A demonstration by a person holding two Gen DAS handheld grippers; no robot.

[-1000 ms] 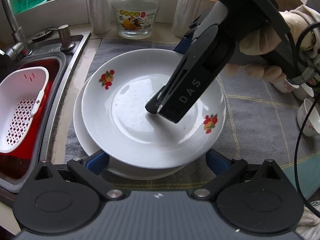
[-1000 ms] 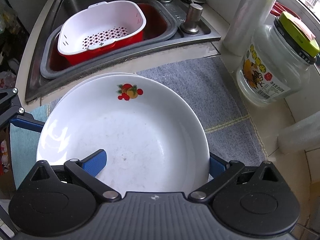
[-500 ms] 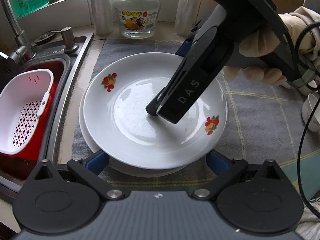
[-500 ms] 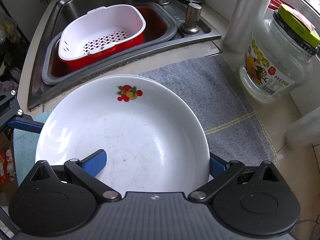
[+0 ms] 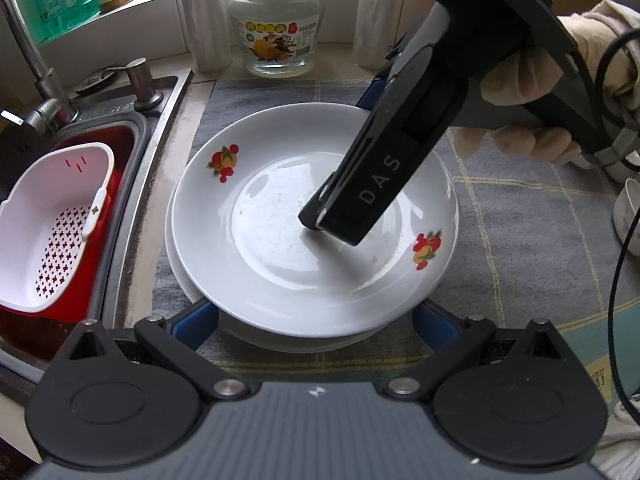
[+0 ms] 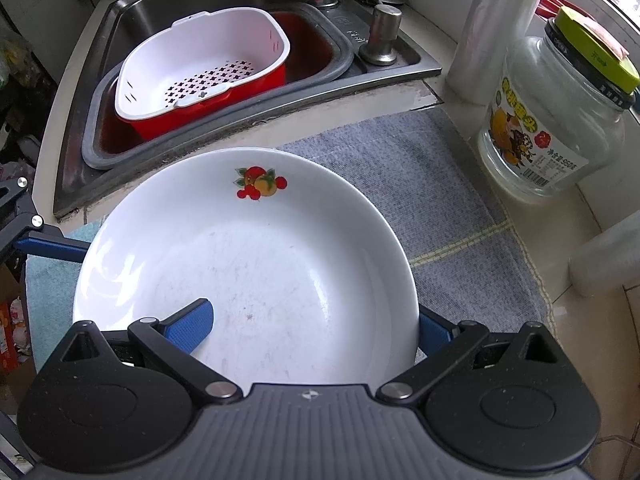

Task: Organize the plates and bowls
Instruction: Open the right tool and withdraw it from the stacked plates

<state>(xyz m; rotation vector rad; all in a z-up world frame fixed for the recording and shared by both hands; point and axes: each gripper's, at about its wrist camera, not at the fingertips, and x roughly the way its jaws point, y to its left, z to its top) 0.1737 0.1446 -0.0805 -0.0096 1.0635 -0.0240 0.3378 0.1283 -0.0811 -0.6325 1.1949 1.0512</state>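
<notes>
Stack squares up: the white, deep ceramic plate with fruit decals (image 5: 280,248) now sits almost centred on the plain white plate (image 5: 248,340) beneath it. A second ago it was visibly offset, and from the right wrist view the lower rim has slipped out of sight behind it.

The right gripper (image 6: 310,328) has stayed on the far side of the stack from the left gripper (image 5: 316,320). Its fingers are set wide across the plate's rim, one blue pad (image 6: 188,328) lying inside the dish and the other outside and under the edge. We see no sign that they pinch the rim, and we judge the plate to be resting on the stack, not hanging from the gripper.

The left gripper is also spread wide and holds nothing, with its fingers just either side of the stack's near edge. Both plates lie directly ahead of it on the grey woven mat (image 5: 520,220) covering the tabletop.

We read this as the placing step all but done. What remains is to draw the right gripper back off the rim without dragging the plate askew. A small white bowl (image 5: 626,216), well to the right of the left gripper, looks like the next piece to sort.
</notes>
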